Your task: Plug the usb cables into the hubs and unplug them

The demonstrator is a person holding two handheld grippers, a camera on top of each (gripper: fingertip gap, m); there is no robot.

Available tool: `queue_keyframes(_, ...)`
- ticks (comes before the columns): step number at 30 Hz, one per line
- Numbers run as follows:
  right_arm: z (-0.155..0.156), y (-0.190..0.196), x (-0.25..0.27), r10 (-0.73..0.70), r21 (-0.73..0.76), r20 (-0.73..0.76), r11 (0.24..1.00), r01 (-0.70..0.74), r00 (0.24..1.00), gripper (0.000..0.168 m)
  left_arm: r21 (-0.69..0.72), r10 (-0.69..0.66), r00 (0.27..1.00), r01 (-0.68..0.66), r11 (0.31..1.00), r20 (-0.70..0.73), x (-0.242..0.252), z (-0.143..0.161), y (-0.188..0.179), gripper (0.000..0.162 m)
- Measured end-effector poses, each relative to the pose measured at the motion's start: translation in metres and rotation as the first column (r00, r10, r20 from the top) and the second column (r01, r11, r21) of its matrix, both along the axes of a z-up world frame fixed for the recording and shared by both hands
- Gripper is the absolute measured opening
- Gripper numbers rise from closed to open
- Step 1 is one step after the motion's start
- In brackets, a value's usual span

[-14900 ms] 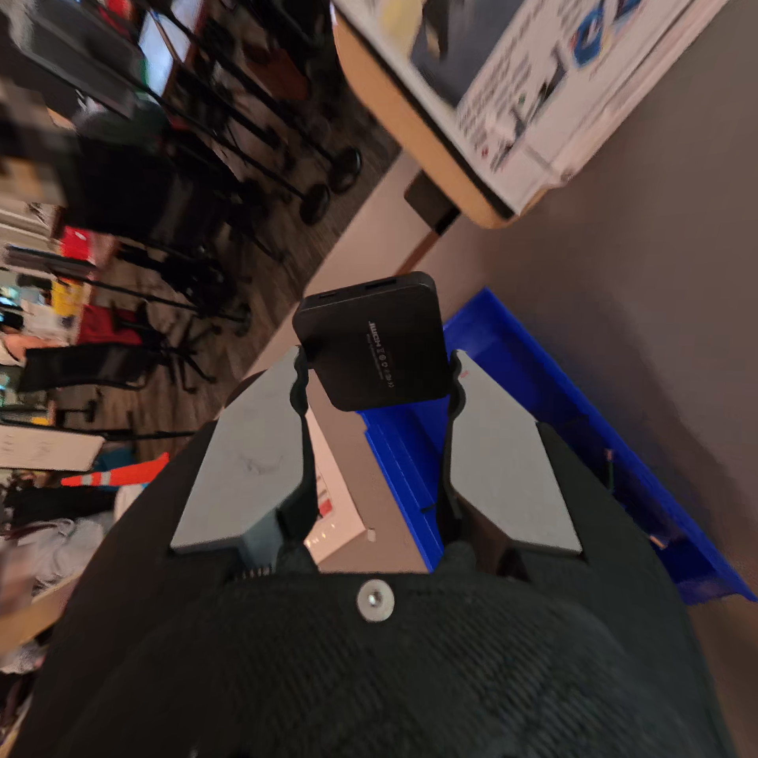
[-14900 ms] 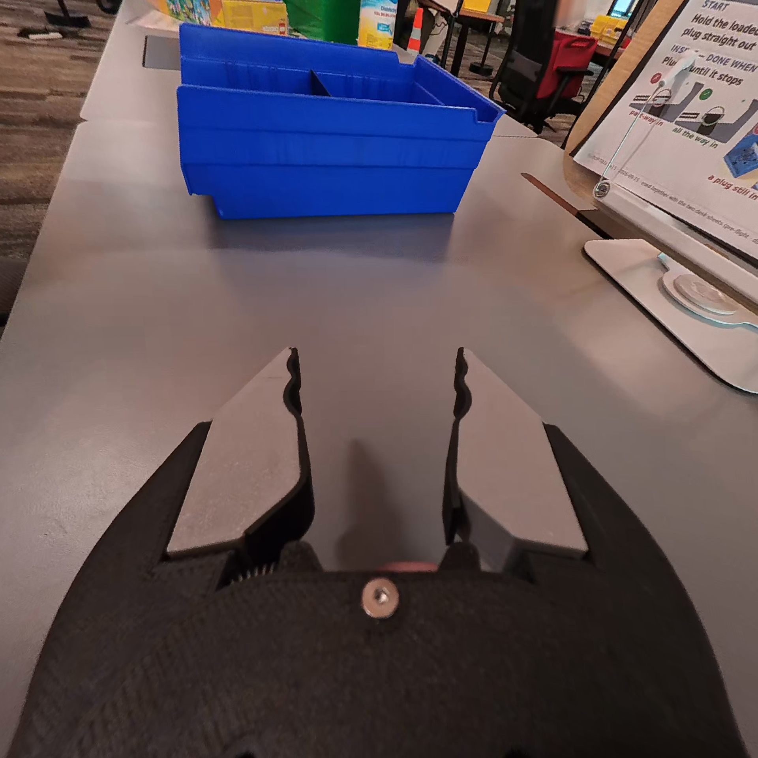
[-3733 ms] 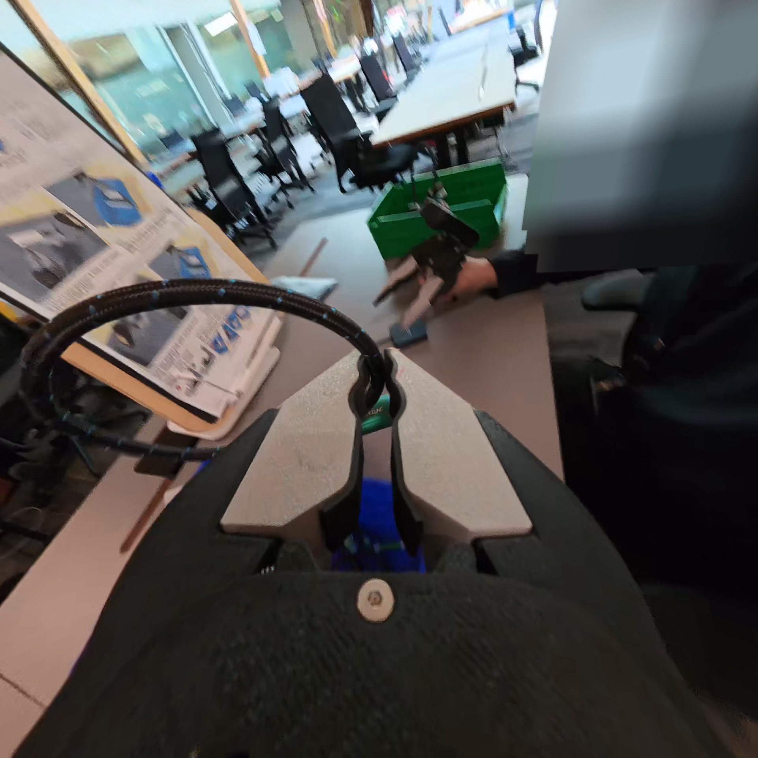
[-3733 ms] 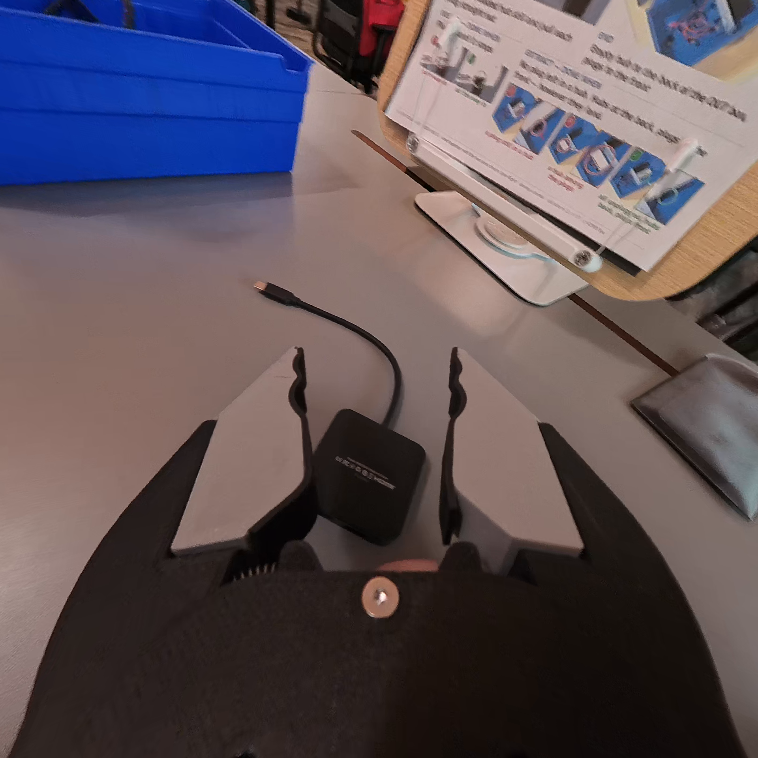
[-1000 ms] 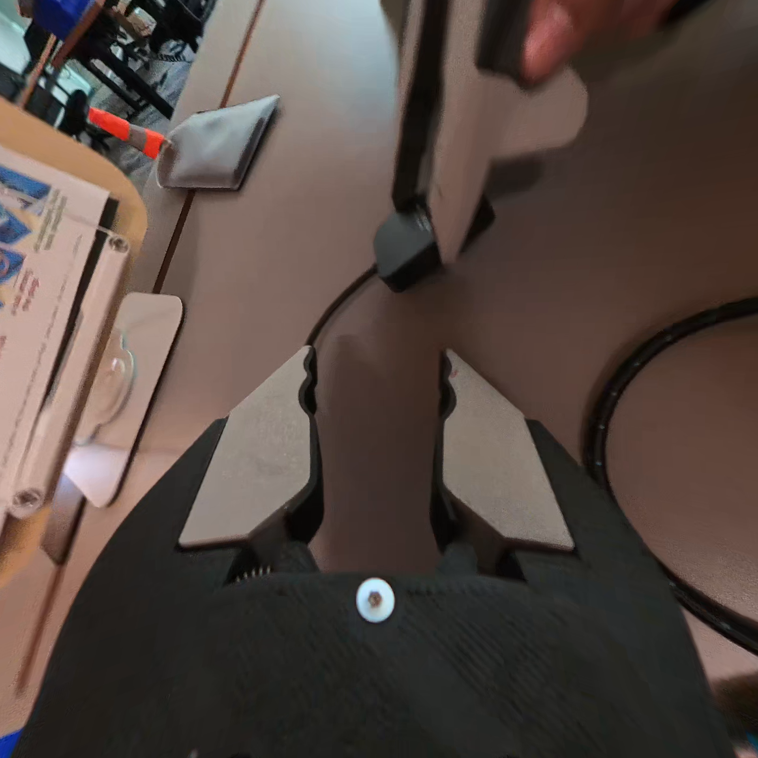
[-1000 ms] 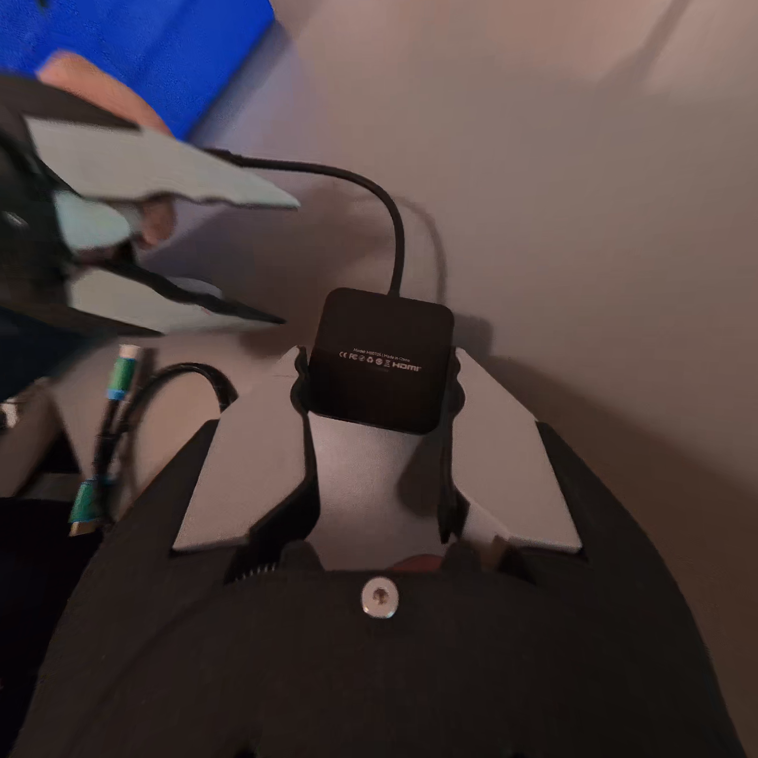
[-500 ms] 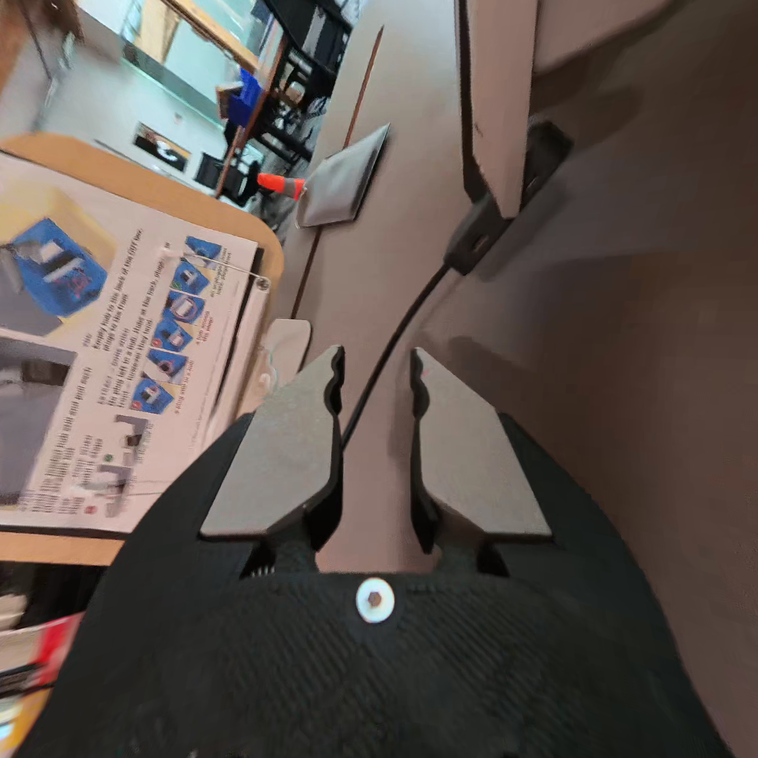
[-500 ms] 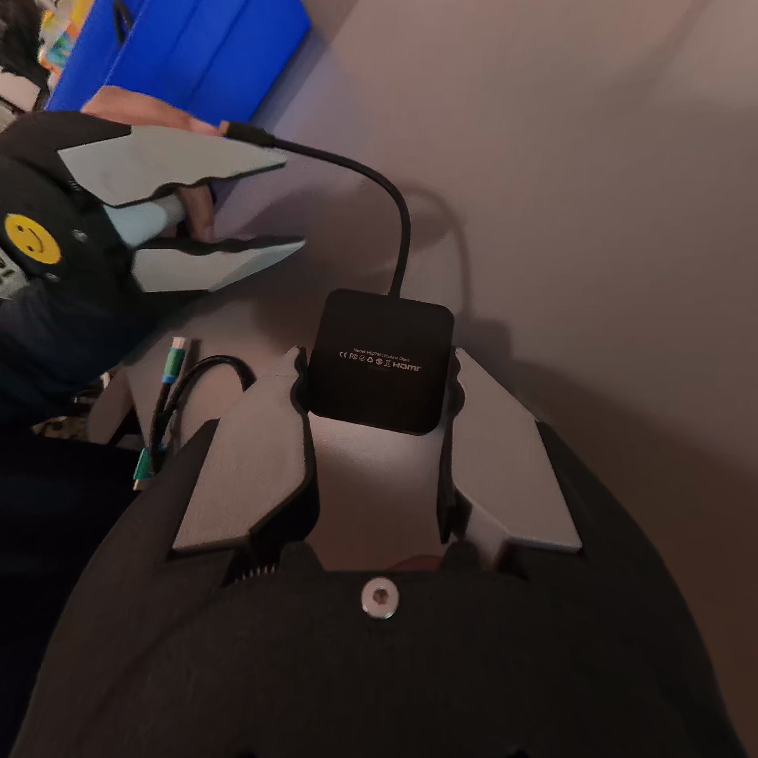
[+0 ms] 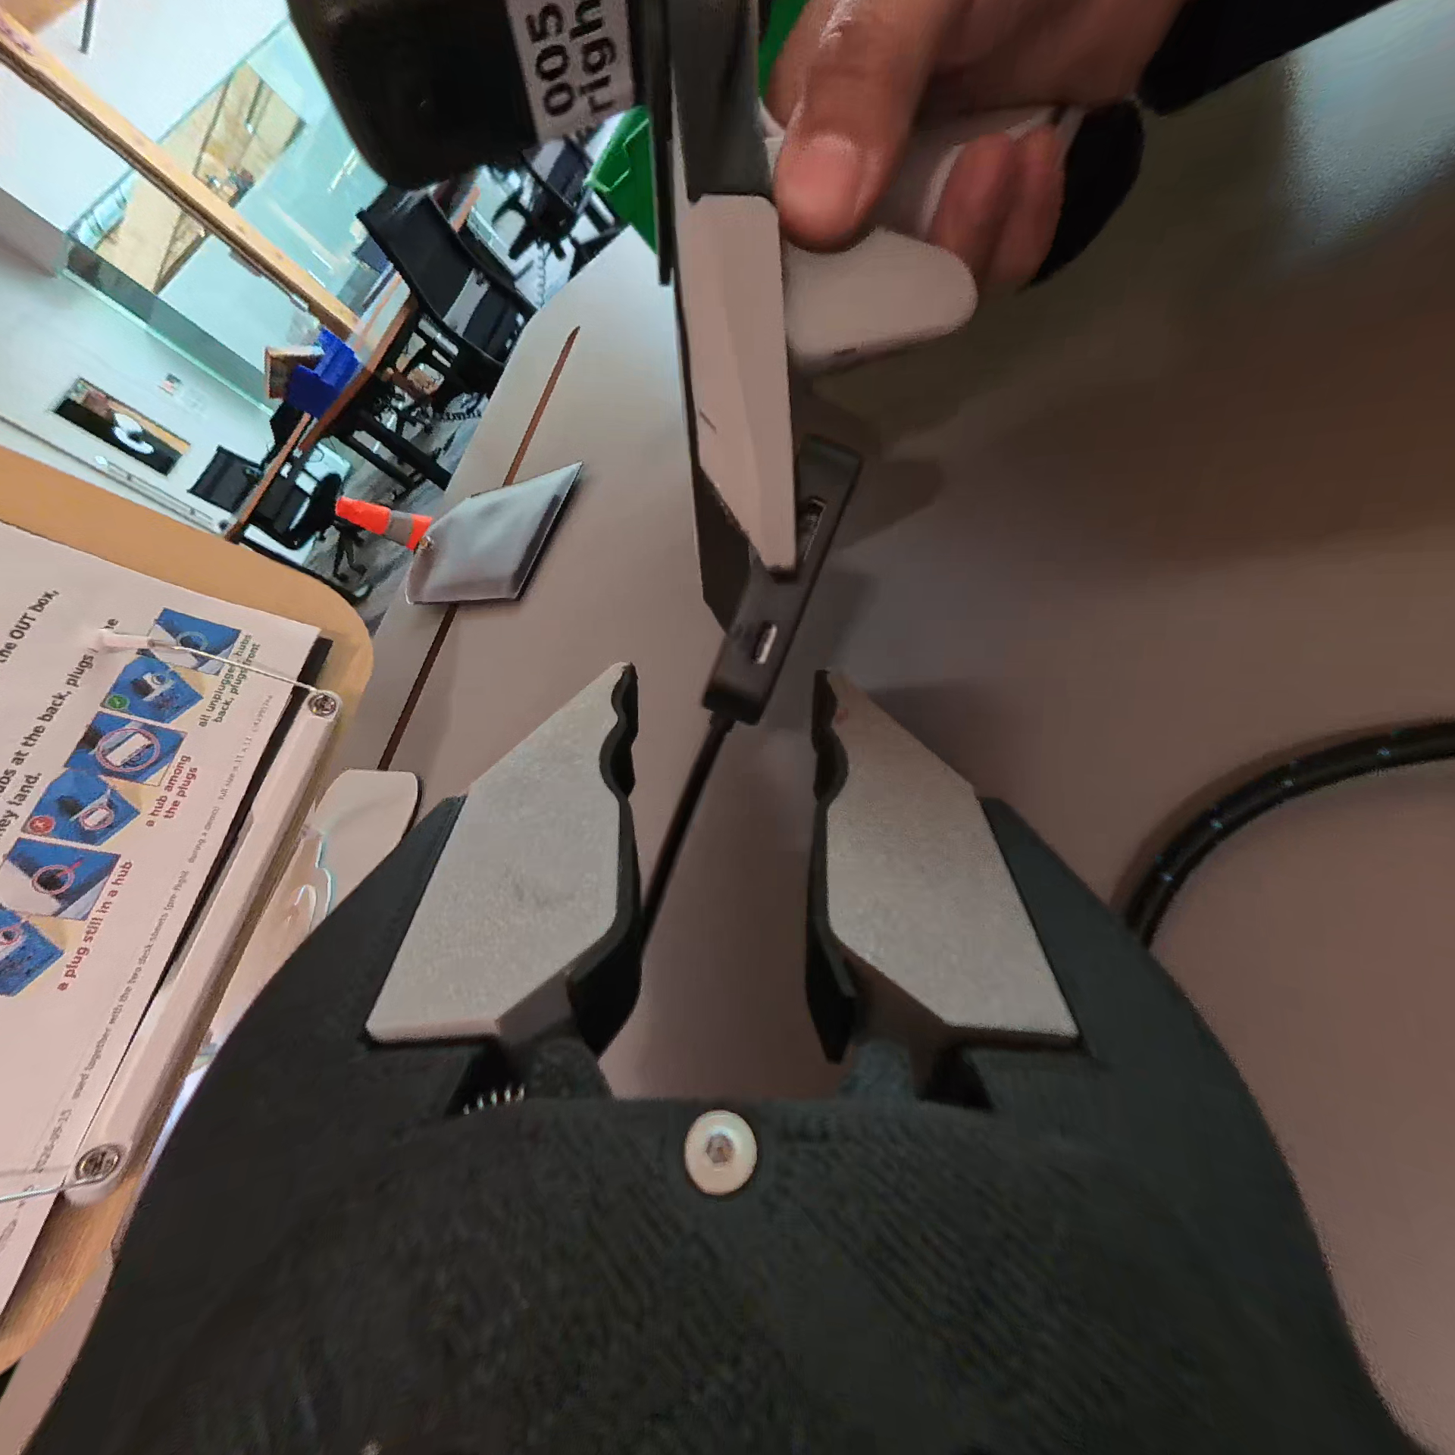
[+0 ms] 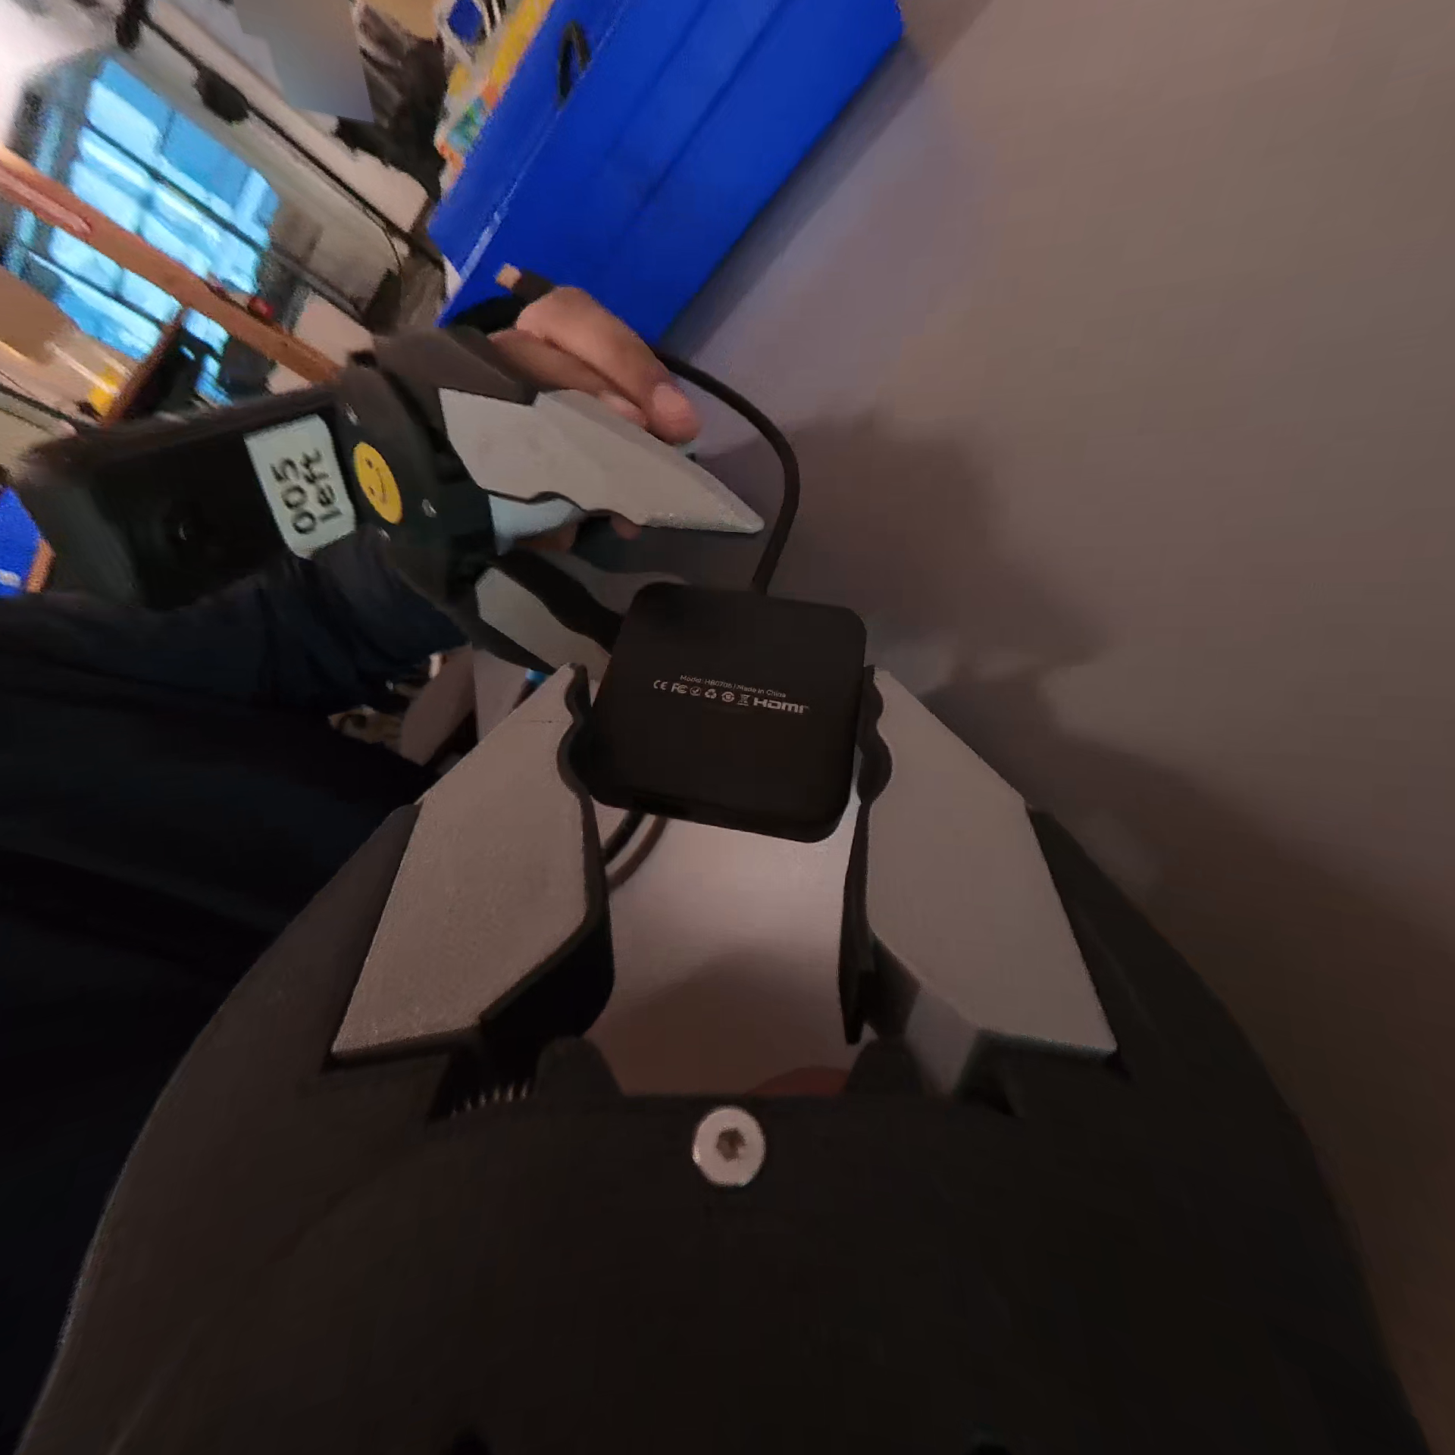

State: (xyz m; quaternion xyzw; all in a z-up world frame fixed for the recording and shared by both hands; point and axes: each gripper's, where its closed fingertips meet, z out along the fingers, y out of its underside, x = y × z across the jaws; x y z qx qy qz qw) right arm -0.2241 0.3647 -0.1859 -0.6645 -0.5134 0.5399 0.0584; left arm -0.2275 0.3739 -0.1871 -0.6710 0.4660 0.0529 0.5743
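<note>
Two grippers in play. Right gripper (image 10: 720,712) is clamped on the black hub (image 10: 728,708), fingertips on its two side edges, hub lifted off the grey counter (image 10: 1142,394). Left gripper (image 9: 723,728) has its jaws apart and holds nothing; the hub's thin cable (image 9: 677,819) runs down between its fingers without clear contact.

To do this well, I'd keep the right grip square on the hub's edges so it can't twist, and leave the port side unobstructed; in the left wrist view the ports face the left gripper. Left should close on the cable near the hub, not far down.

Hub sits just ahead of the left fingertips, edge-on. Braided cable (image 9: 1228,795) lies on the counter to the right, apart. Blue bin (image 10: 669,142) well behind; instruction sheet (image 9: 118,787) on the left.
</note>
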Motion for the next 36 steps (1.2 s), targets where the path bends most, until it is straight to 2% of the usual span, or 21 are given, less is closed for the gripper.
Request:
queue_keyframes(3, -0.004, -0.007, -0.004, 0.033, -0.002, 0.019, 0.999, -0.033, 0.999, 0.066, 0.035, -0.056, 0.998, 0.056, 0.998, 0.021, 0.006, 0.005, -0.007, 0.034)
queue_keyframes(5, 0.004, -0.013, -0.010, 0.057, -0.066, -0.025, 0.996, -0.058, 0.998, 0.065, 0.060, -0.074, 0.997, 0.074, 0.995, 0.006, 0.009, 0.002, -0.007, 0.018)
queue_keyframes(7, 0.000, -0.013, -0.014, 0.062, -0.039, -0.018, 0.997, -0.063, 0.998, 0.065, 0.067, -0.075, 0.996, 0.078, 0.995, -0.053, 0.007, -0.006, -0.005, 0.013)
queue_keyframes(10, 0.002, -0.010, -0.018, 0.052, -0.020, -0.019, 0.998, -0.052, 0.998, 0.065, 0.045, -0.062, 0.996, 0.065, 0.997, -0.065, 0.003, -0.006, -0.004, 0.011)
queue_keyframes(13, 0.015, -0.002, -0.012, 0.017, 0.105, -0.070, 0.994, -0.009, 0.997, 0.052, 0.025, -0.022, 0.997, 0.024, 0.999, -0.067, -0.004, -0.005, -0.001, 0.011)
queue_keyframes(17, 0.020, -0.003, 0.004, 0.015, 0.286, -0.078, 0.958, 0.008, 0.997, 0.058, -0.010, 0.022, 0.998, -0.022, 1.000, -0.058, -0.019, -0.010, 0.004, 0.011)
queue_keyframes(20, 0.002, -0.016, 0.011, 0.017, 0.391, -0.004, 0.920, -0.015, 1.000, 0.063, -0.031, 0.051, 0.995, -0.054, 0.998, -0.084, -0.030, -0.015, 0.009, 0.012)
queue_keyframes(24, -0.014, -0.051, 0.018, 0.042, 0.441, 0.059, 0.895, -0.064, 0.997, 0.066, -0.033, 0.096, 0.986, -0.101, 0.994, -0.135, -0.053, -0.014, 0.008, 0.012)
queue_keyframes(26, -0.013, -0.080, 0.020, 0.085, 0.427, 0.069, 0.898, -0.106, 0.994, 0.067, -0.035, 0.135, 0.982, -0.141, 0.989, -0.129, -0.066, -0.009, 0.009, 0.012)
queue_keyframes(31, -0.007, -0.132, 0.026, 0.155, 0.534, 0.094, 0.825, -0.181, 0.983, 0.065, -0.051, 0.225, 0.964, -0.234, 0.971, -0.141, -0.085, -0.008, 0.014, 0.012)
queue_keyframes(36, -0.007, -0.173, 0.024, 0.149, 0.465, 0.086, 0.868, -0.172, 0.985, 0.064, -0.023, 0.273, 0.939, -0.284, 0.959, -0.212, -0.095, -0.010, 0.013, 0.012)
